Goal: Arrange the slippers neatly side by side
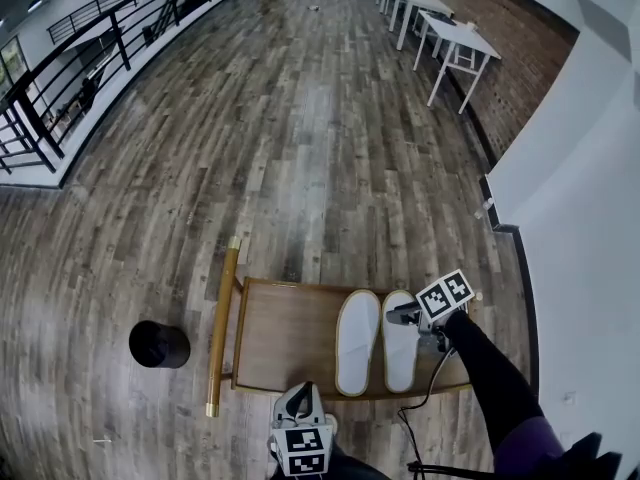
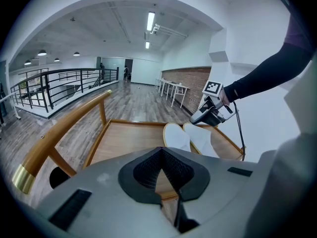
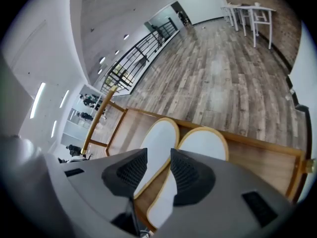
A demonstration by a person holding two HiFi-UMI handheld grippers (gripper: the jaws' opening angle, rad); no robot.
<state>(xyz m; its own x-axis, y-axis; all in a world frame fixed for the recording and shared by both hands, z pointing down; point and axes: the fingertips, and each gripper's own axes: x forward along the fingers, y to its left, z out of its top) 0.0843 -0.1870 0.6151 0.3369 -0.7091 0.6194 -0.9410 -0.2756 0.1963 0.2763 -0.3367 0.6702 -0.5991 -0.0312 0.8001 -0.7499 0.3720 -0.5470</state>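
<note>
Two white slippers with tan rims lie side by side on a wooden cart (image 1: 280,333), the left slipper (image 1: 358,340) and the right slipper (image 1: 400,340) nearly touching. My right gripper (image 1: 405,315) hovers over the far end of the right slipper. Its jaws are open with nothing pressed between the pads; the right gripper view shows its jaws (image 3: 158,152) above the left slipper (image 3: 161,135) and the right slipper (image 3: 204,143). My left gripper (image 1: 303,393) sits at the cart's near edge, shut and empty (image 2: 161,150), looking at both slippers (image 2: 177,135).
The cart has a round wooden handle (image 1: 222,323) with a brass tip on its left side. A black bin (image 1: 158,344) stands on the plank floor left of it. White tables (image 1: 455,38) line the brick wall at far right, and a black railing (image 1: 90,28) runs far left.
</note>
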